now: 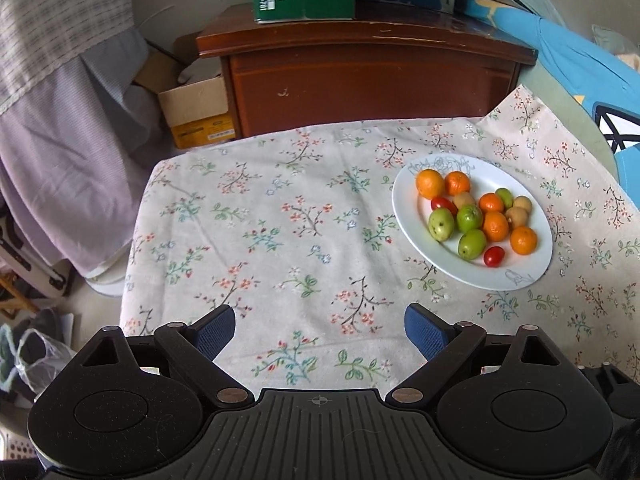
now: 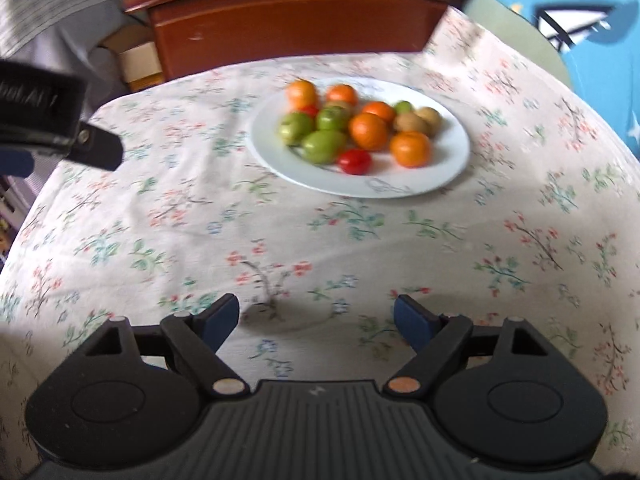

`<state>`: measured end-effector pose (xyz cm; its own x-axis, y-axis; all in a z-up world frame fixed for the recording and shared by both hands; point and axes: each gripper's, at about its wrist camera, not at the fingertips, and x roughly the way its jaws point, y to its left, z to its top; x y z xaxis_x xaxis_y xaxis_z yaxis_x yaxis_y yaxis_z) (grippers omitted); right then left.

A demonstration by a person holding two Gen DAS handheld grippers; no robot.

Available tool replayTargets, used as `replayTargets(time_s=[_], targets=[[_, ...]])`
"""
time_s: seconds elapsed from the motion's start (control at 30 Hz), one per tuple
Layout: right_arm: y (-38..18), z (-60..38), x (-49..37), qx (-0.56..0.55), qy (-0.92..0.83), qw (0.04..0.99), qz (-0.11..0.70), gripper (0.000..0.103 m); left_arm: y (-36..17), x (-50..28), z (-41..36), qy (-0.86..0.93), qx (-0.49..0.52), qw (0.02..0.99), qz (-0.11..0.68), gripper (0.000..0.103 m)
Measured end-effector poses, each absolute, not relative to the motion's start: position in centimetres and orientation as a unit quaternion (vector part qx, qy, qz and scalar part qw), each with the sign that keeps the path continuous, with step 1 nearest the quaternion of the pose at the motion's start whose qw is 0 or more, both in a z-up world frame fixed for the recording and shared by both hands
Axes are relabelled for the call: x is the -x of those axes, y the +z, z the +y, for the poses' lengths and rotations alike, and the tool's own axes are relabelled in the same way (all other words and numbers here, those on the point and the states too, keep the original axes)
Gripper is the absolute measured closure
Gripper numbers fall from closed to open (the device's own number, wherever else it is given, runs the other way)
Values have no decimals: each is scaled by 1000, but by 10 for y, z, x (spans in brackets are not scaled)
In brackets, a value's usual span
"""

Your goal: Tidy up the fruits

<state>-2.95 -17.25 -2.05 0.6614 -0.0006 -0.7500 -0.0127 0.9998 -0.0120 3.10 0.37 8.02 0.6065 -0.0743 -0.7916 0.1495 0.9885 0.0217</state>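
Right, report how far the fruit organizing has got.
Done: nothing visibly sorted; the oranges, green fruits, red tomatoes and brownish fruits all lie mixed on the white oval plate. In hand: nothing; the left gripper and right gripper are open and empty above the floral tablecloth. Left: all of the sorting.
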Motion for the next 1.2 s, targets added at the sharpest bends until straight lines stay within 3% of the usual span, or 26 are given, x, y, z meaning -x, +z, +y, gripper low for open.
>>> replayTargets(time_s=[0.23,0.67,1.2], targets=[[-31,-159,33,25,-9,922,385,1,80,-27,15,-55,-25,894,444,10],[-41,-154,23,31,2,943,330,1,73,-30,20,-42,-21,889,455,10],[-43,-153,19,30,4,944,328,0,60,-35,22,-27,-28,882,470,10]])
